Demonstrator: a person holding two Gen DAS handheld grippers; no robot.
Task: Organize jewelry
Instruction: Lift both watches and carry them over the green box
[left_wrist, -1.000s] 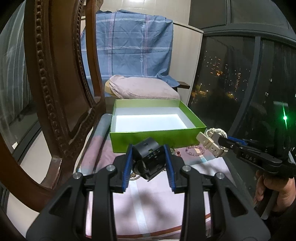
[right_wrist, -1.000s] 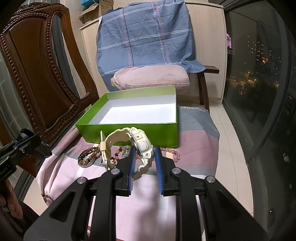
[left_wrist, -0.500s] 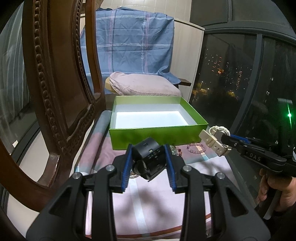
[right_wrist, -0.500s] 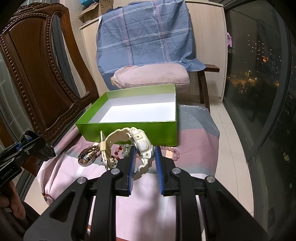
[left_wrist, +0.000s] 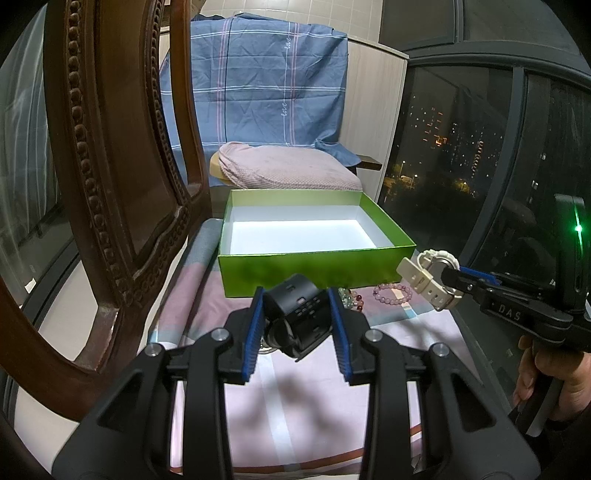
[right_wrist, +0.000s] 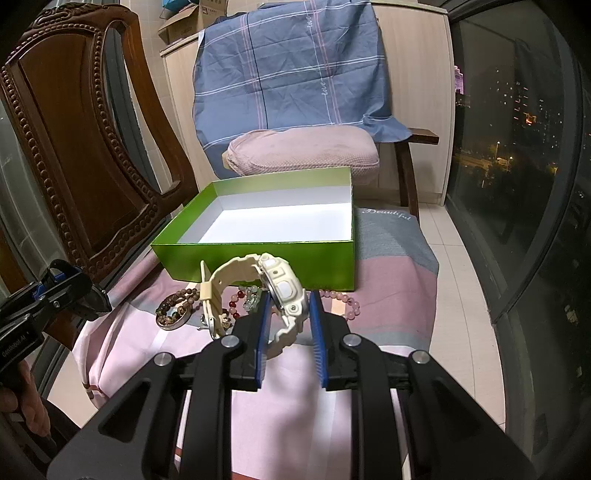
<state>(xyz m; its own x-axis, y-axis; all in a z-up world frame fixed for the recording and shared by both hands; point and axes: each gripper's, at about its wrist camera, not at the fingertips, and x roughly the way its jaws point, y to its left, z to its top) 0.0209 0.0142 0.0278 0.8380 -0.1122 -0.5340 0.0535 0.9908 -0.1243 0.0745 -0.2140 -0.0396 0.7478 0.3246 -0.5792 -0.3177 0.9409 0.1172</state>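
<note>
My left tool (left_wrist: 295, 325) is pinching the black watch (left_wrist: 301, 319), my right tool (right_wrist: 288, 332) the cream watch (right_wrist: 275, 291); either dangling strap risks catching the green box (right_wrist: 258, 260) wall.

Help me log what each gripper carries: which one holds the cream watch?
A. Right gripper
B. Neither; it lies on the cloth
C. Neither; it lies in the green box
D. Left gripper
A: the right gripper pinches the cream watch between its blue pads.
</note>
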